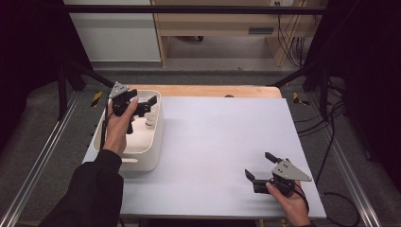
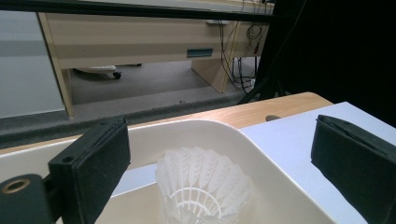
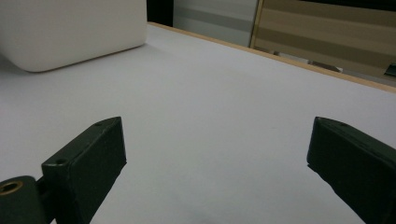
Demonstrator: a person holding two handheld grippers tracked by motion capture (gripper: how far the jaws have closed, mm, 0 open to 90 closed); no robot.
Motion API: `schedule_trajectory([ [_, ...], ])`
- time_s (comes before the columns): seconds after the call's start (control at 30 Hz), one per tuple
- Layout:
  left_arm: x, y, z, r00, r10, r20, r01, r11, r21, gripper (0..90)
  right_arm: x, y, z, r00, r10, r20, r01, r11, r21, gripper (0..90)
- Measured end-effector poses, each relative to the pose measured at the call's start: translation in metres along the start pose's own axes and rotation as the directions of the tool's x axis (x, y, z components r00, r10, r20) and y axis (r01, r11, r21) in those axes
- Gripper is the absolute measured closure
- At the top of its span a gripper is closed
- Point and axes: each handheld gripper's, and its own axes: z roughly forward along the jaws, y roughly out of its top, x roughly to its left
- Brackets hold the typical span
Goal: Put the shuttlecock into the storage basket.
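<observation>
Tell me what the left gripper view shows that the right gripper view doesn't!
The left gripper view looks down into the white tub, where a white shuttlecock stands between the open black jaws of the left claw. The right gripper view shows the right claw open above bare grey table mat, with nothing between its jaws, and the tub from outside, far off. Both show the tub, the mat and wooden furniture behind.
</observation>
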Motion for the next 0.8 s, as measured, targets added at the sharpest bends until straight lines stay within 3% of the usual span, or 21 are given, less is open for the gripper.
schedule_trajectory([
  [0.43, -0.0027, 0.0054, -0.0051, 0.9993, 0.036, 0.010, -0.036, 0.9966, -0.075, 4.5, -0.0012, -0.0018, 0.0003, 1.0000, 0.001, 0.004, -0.001, 1.000, 0.006, 4.6],
  [0.8, -0.0047, 0.0069, -0.0073, 0.9986, 0.032, 0.042, -0.029, 0.9965, -0.079, 4.2, 0.0005, -0.0005, -0.0002, 1.0000, -0.005, 0.000, 0.005, 1.000, 0.003, 4.6],
])
